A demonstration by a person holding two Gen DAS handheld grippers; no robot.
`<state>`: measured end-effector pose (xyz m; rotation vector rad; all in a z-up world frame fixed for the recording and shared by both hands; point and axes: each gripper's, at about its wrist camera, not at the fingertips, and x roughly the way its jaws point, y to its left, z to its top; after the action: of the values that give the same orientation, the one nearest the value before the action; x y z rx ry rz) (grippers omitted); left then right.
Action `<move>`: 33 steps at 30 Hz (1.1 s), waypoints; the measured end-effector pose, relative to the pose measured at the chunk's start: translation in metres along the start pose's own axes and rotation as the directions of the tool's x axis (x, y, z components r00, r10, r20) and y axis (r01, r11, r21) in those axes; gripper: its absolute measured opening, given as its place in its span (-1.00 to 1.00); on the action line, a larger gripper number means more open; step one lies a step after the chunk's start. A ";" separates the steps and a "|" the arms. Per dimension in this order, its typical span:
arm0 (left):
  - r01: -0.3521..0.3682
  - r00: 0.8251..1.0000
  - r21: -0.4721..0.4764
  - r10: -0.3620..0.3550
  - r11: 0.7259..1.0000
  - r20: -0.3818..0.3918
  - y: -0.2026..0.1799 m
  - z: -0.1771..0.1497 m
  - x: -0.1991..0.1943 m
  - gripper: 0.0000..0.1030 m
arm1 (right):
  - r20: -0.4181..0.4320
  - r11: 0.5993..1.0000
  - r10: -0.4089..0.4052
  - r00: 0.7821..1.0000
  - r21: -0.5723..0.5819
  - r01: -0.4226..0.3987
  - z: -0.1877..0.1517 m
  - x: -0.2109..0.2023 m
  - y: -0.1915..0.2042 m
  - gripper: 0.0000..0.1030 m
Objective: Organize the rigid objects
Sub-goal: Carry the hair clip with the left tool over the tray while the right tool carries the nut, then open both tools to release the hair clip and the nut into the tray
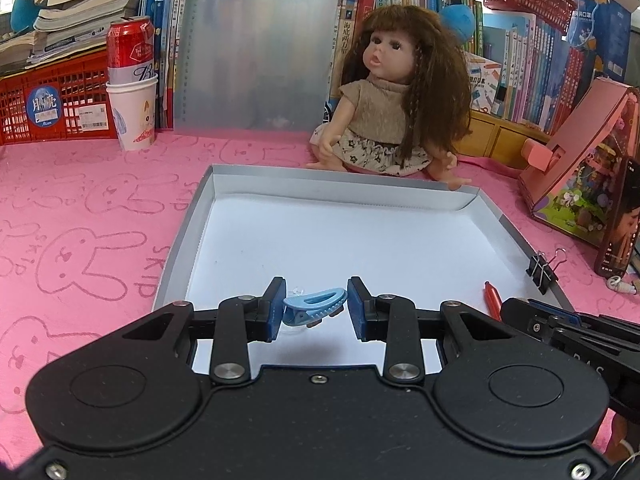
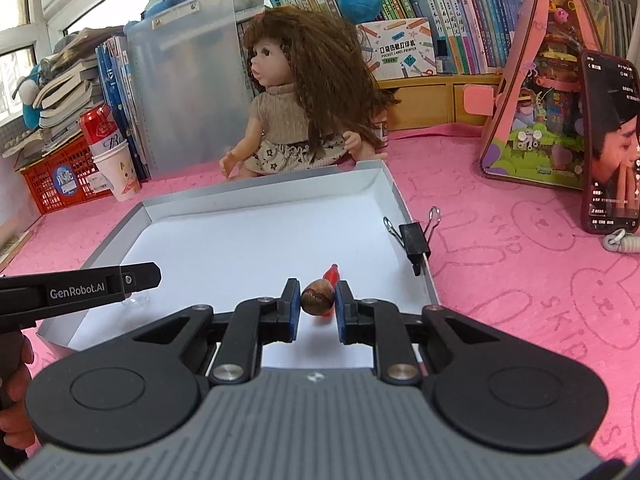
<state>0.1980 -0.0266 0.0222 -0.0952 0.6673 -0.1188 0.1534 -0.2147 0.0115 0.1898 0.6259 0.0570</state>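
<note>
Both grippers are loaded over the shallow white cardboard tray [image 1: 224, 216]: left gripper [image 1: 316, 307] pinching a light-blue plastic clip [image 1: 314, 305] at lower centre, right gripper [image 2: 317, 303] pinching a brown ridged nut [image 2: 317, 298]. A red pen [image 2: 331, 276] already lies inside; the black binder clip [image 2: 414, 240] sits on the tray's right rim. Both drops look pending.

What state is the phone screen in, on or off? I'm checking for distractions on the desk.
On. The phone leans against the pink toy house box, its screen lit with a video image and text.
</note>
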 end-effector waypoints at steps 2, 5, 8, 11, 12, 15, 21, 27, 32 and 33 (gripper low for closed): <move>0.000 1.000 0.002 0.000 1.000 -0.001 0.000 0.000 0.001 -0.39 | -0.005 1.000 0.000 1.000 -0.001 0.000 -0.001 0.002 0.001 -0.57; 0.003 1.000 0.002 -0.003 1.000 -0.004 0.001 -0.001 0.003 -0.39 | -0.010 1.000 0.000 1.000 -0.004 0.000 -0.002 0.004 0.002 -0.57; 0.007 1.000 0.001 -0.007 1.000 -0.009 0.001 -0.001 0.004 -0.39 | -0.014 1.000 -0.001 1.000 -0.008 0.001 -0.003 0.006 0.002 -0.57; 0.012 1.000 0.004 -0.012 1.000 -0.010 0.000 -0.002 0.004 -0.38 | -0.015 1.000 0.001 1.000 -0.009 -0.001 -0.003 0.006 0.002 -0.51; 0.014 1.000 0.008 -0.014 1.000 -0.008 0.000 -0.002 0.003 -0.38 | -0.013 1.000 0.001 1.000 -0.011 -0.002 -0.003 0.006 0.002 -0.49; 0.014 1.000 0.019 -0.014 1.000 0.003 -0.003 -0.003 0.000 -0.36 | -0.009 1.000 0.003 1.000 -0.010 -0.004 -0.003 0.005 0.003 -0.48; 0.011 1.000 0.015 -0.011 1.000 0.009 -0.003 -0.003 -0.006 -0.13 | 0.003 1.000 0.006 1.000 -0.010 -0.006 -0.003 0.000 0.003 -0.25; 0.022 1.000 0.010 -0.022 1.000 0.014 0.000 -0.005 -0.016 0.12 | 0.026 0.999 0.013 1.000 -0.030 -0.012 -0.002 -0.013 0.005 -0.05; 0.026 0.999 0.018 -0.026 1.000 0.031 0.001 -0.009 -0.029 0.33 | 0.043 0.999 0.021 0.999 -0.040 -0.020 -0.003 -0.024 0.006 0.18; 0.027 0.999 0.021 -0.027 0.999 0.035 0.000 -0.010 -0.032 0.36 | 0.048 0.999 0.022 0.999 -0.043 -0.020 -0.003 -0.027 0.006 0.20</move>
<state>0.1666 -0.0222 0.0342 -0.0862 0.6293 -0.1498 0.1299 -0.2110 0.0256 0.1557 0.5735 0.0856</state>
